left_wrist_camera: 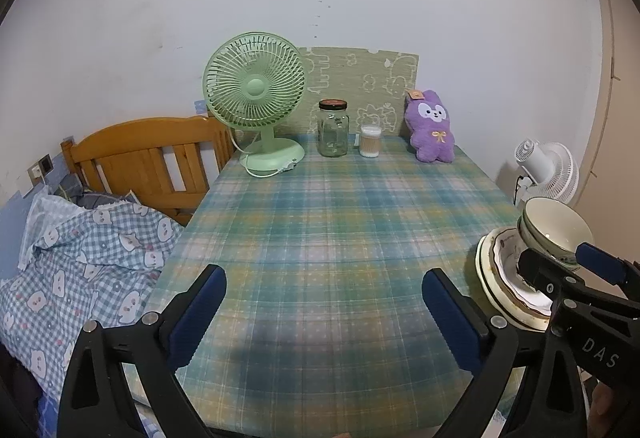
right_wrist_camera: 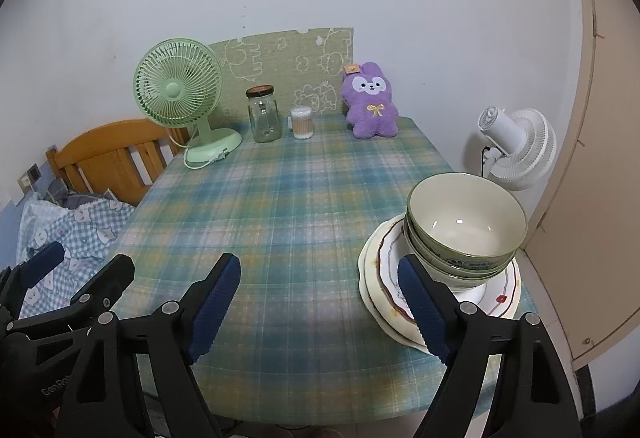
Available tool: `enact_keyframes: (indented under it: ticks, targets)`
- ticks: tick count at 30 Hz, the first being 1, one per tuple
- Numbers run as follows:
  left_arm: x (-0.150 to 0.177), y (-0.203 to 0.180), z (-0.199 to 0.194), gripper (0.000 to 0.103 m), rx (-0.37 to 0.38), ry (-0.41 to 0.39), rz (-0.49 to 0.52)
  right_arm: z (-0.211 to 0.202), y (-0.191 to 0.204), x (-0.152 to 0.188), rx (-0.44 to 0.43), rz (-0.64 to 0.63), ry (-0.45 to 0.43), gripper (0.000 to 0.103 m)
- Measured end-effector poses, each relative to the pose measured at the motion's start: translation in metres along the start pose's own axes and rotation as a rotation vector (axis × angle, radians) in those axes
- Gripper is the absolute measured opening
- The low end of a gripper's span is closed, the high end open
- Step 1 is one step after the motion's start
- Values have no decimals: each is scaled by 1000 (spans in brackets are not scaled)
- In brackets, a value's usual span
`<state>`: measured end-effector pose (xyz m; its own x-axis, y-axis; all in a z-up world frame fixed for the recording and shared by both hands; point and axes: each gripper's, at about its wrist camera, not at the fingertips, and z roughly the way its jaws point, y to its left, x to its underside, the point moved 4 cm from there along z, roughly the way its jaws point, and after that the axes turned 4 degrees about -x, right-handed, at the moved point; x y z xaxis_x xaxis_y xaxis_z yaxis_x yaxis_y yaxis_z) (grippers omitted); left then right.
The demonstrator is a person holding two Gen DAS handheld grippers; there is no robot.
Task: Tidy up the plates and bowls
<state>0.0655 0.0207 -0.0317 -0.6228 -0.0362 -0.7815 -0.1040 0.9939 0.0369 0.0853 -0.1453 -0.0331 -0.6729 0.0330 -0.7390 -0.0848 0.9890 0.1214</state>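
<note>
The stack of pale green ceramic bowls (right_wrist_camera: 466,234) sits nested on the pile of cream scallop-edged plates (right_wrist_camera: 384,266), at the right edge of the bench under the blue-green plaid cloth (right_wrist_camera: 296,222). The pile lies just beyond and to the right of the right gripper (right_wrist_camera: 320,302), whose right finger overlaps the plates' near rim in the right wrist view; contact cannot be confirmed. Its fingers stand wide apart and hold nothing. The left gripper (left_wrist_camera: 324,312) hangs over bare cloth with its fingers likewise spread and empty; the crockery lies well to the right of them.

Stage: the bowls are together and the plates are together in a single pile. That arrangement fits either a finished sorting with both grippers released, or a mixed stack awaiting separation into plates and bowls. The pictures do not settle which.

Should handling follow, the right gripper is the nearer. The glazed bowl rim looks slippery, and the pile sits close to the bench edge, so any lift calls for a square pinch on the rim.
</note>
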Motion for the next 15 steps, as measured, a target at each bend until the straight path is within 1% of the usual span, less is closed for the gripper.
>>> enact_keyframes:
  ticks: [7,15]
  targets:
    - [3,3,1,103,-11,12,-14,2,1,2,-4,-3,12,83]
    - [5,4,1,103,-13,12,-13,2,0,2,-8,-4,16,83]
